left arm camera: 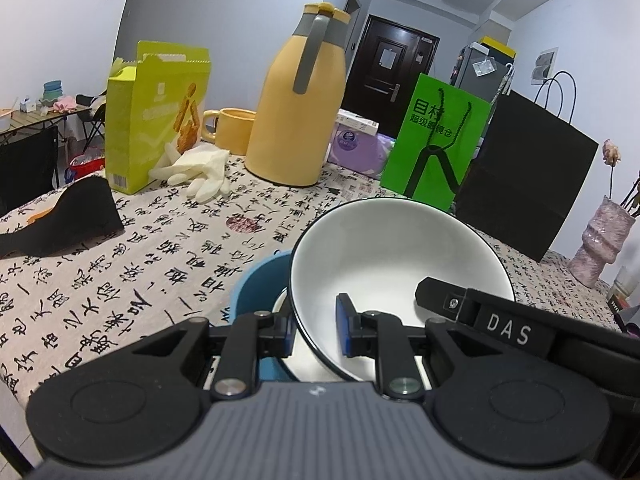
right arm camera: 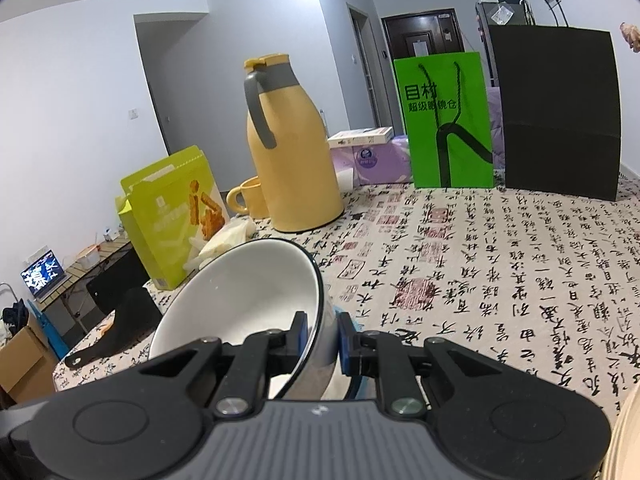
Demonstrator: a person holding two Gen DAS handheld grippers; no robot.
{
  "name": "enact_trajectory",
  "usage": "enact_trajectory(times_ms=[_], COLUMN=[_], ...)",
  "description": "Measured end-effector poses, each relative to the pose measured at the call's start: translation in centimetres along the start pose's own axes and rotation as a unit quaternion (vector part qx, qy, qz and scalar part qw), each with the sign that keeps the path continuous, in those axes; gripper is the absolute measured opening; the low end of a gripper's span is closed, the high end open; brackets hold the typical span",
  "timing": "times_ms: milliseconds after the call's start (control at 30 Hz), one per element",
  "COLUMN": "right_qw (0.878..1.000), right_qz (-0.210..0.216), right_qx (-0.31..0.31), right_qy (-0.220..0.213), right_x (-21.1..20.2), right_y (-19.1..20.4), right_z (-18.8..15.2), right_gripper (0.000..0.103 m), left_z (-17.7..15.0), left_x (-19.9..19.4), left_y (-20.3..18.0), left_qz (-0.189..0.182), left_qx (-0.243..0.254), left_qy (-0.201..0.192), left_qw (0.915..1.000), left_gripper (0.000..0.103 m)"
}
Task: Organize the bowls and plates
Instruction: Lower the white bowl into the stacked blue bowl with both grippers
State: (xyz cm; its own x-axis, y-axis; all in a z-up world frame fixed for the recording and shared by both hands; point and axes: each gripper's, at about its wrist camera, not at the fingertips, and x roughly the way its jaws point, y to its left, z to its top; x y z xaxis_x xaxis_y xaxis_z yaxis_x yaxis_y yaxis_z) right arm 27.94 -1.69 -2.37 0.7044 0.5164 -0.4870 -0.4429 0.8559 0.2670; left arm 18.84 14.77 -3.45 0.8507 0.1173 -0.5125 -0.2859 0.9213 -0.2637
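A white bowl [left arm camera: 392,256] with a dark rim hangs tilted just above a blue bowl [left arm camera: 260,280] with a white inside, which stands on the tablecloth. My left gripper [left arm camera: 316,328] is shut on the white bowl's near rim, one blue pad inside and one outside. The right gripper [left arm camera: 430,290] reaches in from the right and clamps the opposite rim. In the right wrist view the same white bowl [right arm camera: 248,292] fills the lower left, and my right gripper [right arm camera: 323,334] is shut on its wall.
At the back of the table [left arm camera: 140,264] stand a yellow thermos jug [left arm camera: 296,104], a yellow mug [left arm camera: 232,128], a green snack box [left arm camera: 156,116] with white gloves [left arm camera: 200,172], a green bag [left arm camera: 436,136] and a black bag [left arm camera: 528,176]. A pink vase [left arm camera: 600,240] stands right, a black object [left arm camera: 72,220] left.
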Motion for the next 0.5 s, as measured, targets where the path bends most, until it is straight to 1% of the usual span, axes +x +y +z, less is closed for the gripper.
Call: enact_trajectory(times_ms=[500], right_qw=[1.0], right_qz=[0.0], right_qx=[0.01], right_qy=[0.025], right_x=[1.8], right_y=[-0.2], right_z=[-0.3], right_gripper=[0.015], left_z=[-0.2], left_x=[0.9], left_y=[0.6], left_qz=[0.003], left_qx=[0.0], left_qy=[0.01], left_qw=[0.9999], left_gripper=[0.02])
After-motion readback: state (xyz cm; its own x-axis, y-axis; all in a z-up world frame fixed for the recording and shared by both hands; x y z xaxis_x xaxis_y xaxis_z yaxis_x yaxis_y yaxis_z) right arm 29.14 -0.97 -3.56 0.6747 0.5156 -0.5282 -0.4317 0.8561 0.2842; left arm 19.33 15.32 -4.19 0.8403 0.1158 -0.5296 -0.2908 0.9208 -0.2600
